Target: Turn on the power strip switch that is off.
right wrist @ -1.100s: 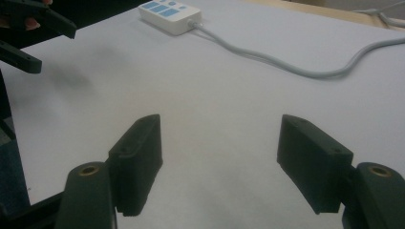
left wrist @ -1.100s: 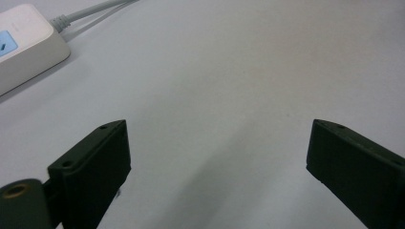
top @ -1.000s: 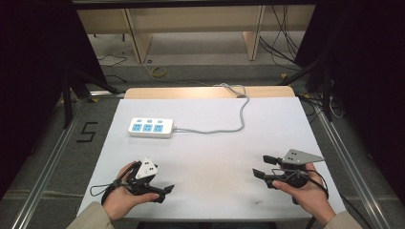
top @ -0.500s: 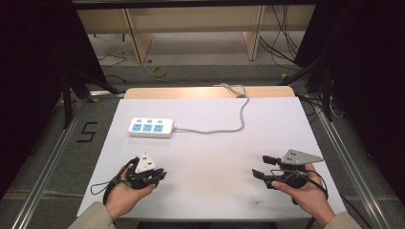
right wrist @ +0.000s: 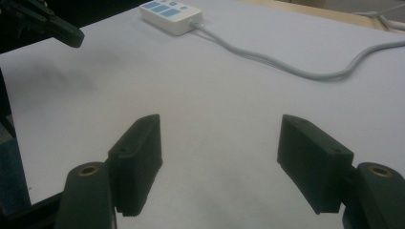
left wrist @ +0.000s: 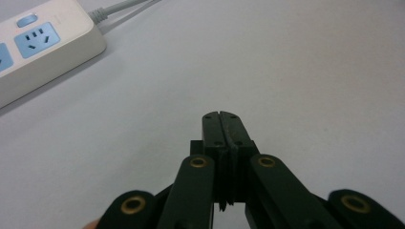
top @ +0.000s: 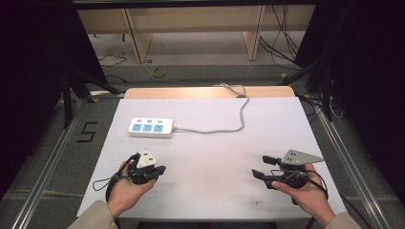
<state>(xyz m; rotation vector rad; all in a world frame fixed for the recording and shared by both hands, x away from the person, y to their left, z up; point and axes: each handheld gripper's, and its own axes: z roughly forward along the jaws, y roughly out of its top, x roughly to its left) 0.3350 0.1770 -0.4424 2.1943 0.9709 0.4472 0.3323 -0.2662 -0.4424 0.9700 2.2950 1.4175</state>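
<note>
A person holds a black gripper in each hand above a white table [top: 210, 191]. My left gripper [top: 160, 169] is at the near left, and its jaws have just been closing; the left gripper view shows them pressed together at the tips [left wrist: 223, 117] with nothing between them. At the near right, my right gripper [top: 261, 167] stands open and empty, its two pads wide apart [right wrist: 219, 129] over bare table. A white power strip [top: 150, 127] with blue sockets lies at the far left, beyond the left gripper.
The strip's grey cable [top: 229, 125] curves right, then runs off the table's far edge. The strip [left wrist: 28, 52] is at the upper left in the left gripper view and far off [right wrist: 172, 12] in the right gripper view. Metal rails flank the table.
The left gripper's jaws went from wide open to fully shut with nothing in them. Both hands stayed about where they were.
</note>
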